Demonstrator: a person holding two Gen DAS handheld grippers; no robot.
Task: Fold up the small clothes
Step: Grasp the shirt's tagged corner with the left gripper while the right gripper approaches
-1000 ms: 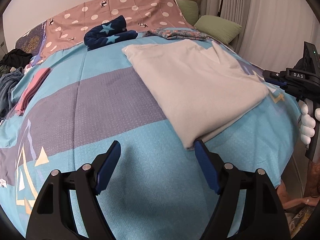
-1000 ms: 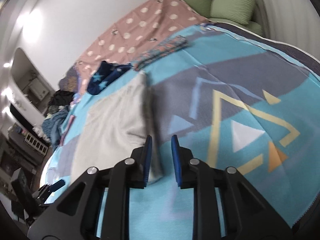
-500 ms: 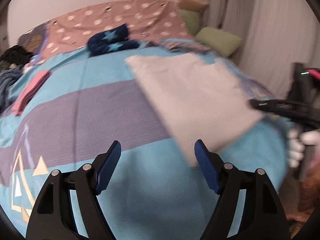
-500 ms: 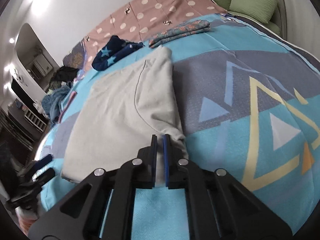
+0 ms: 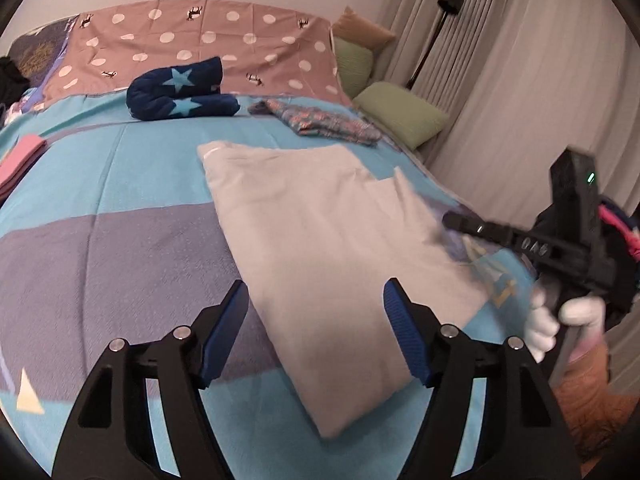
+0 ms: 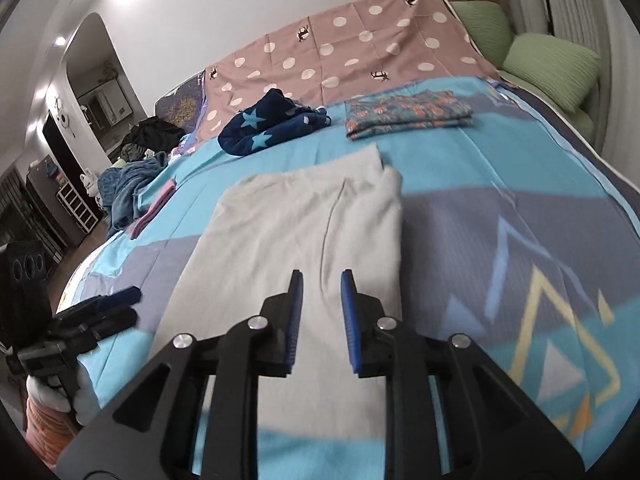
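A pale grey folded garment (image 5: 328,248) lies flat on the blue patterned bedspread (image 5: 120,216); it also shows in the right wrist view (image 6: 296,236). My left gripper (image 5: 316,316) is wide open and empty, hovering above the garment's near left edge. My right gripper (image 6: 320,304) is partly open and empty, above the garment's near end. The right gripper also shows at the right of the left wrist view (image 5: 452,222). The left gripper also shows at the lower left of the right wrist view (image 6: 116,306).
A navy star-print garment (image 5: 180,92) and a folded floral garment (image 5: 320,122) lie at the back. A pink folded item (image 5: 18,160) lies at the left. Green pillows (image 5: 400,114) sit by the curtain. A pile of dark clothes (image 6: 132,184) lies at the bed's left side.
My right gripper was shut half a second ago and has opened a little over the garment. My left gripper moved forward and right over the garment's edge, still wide open.
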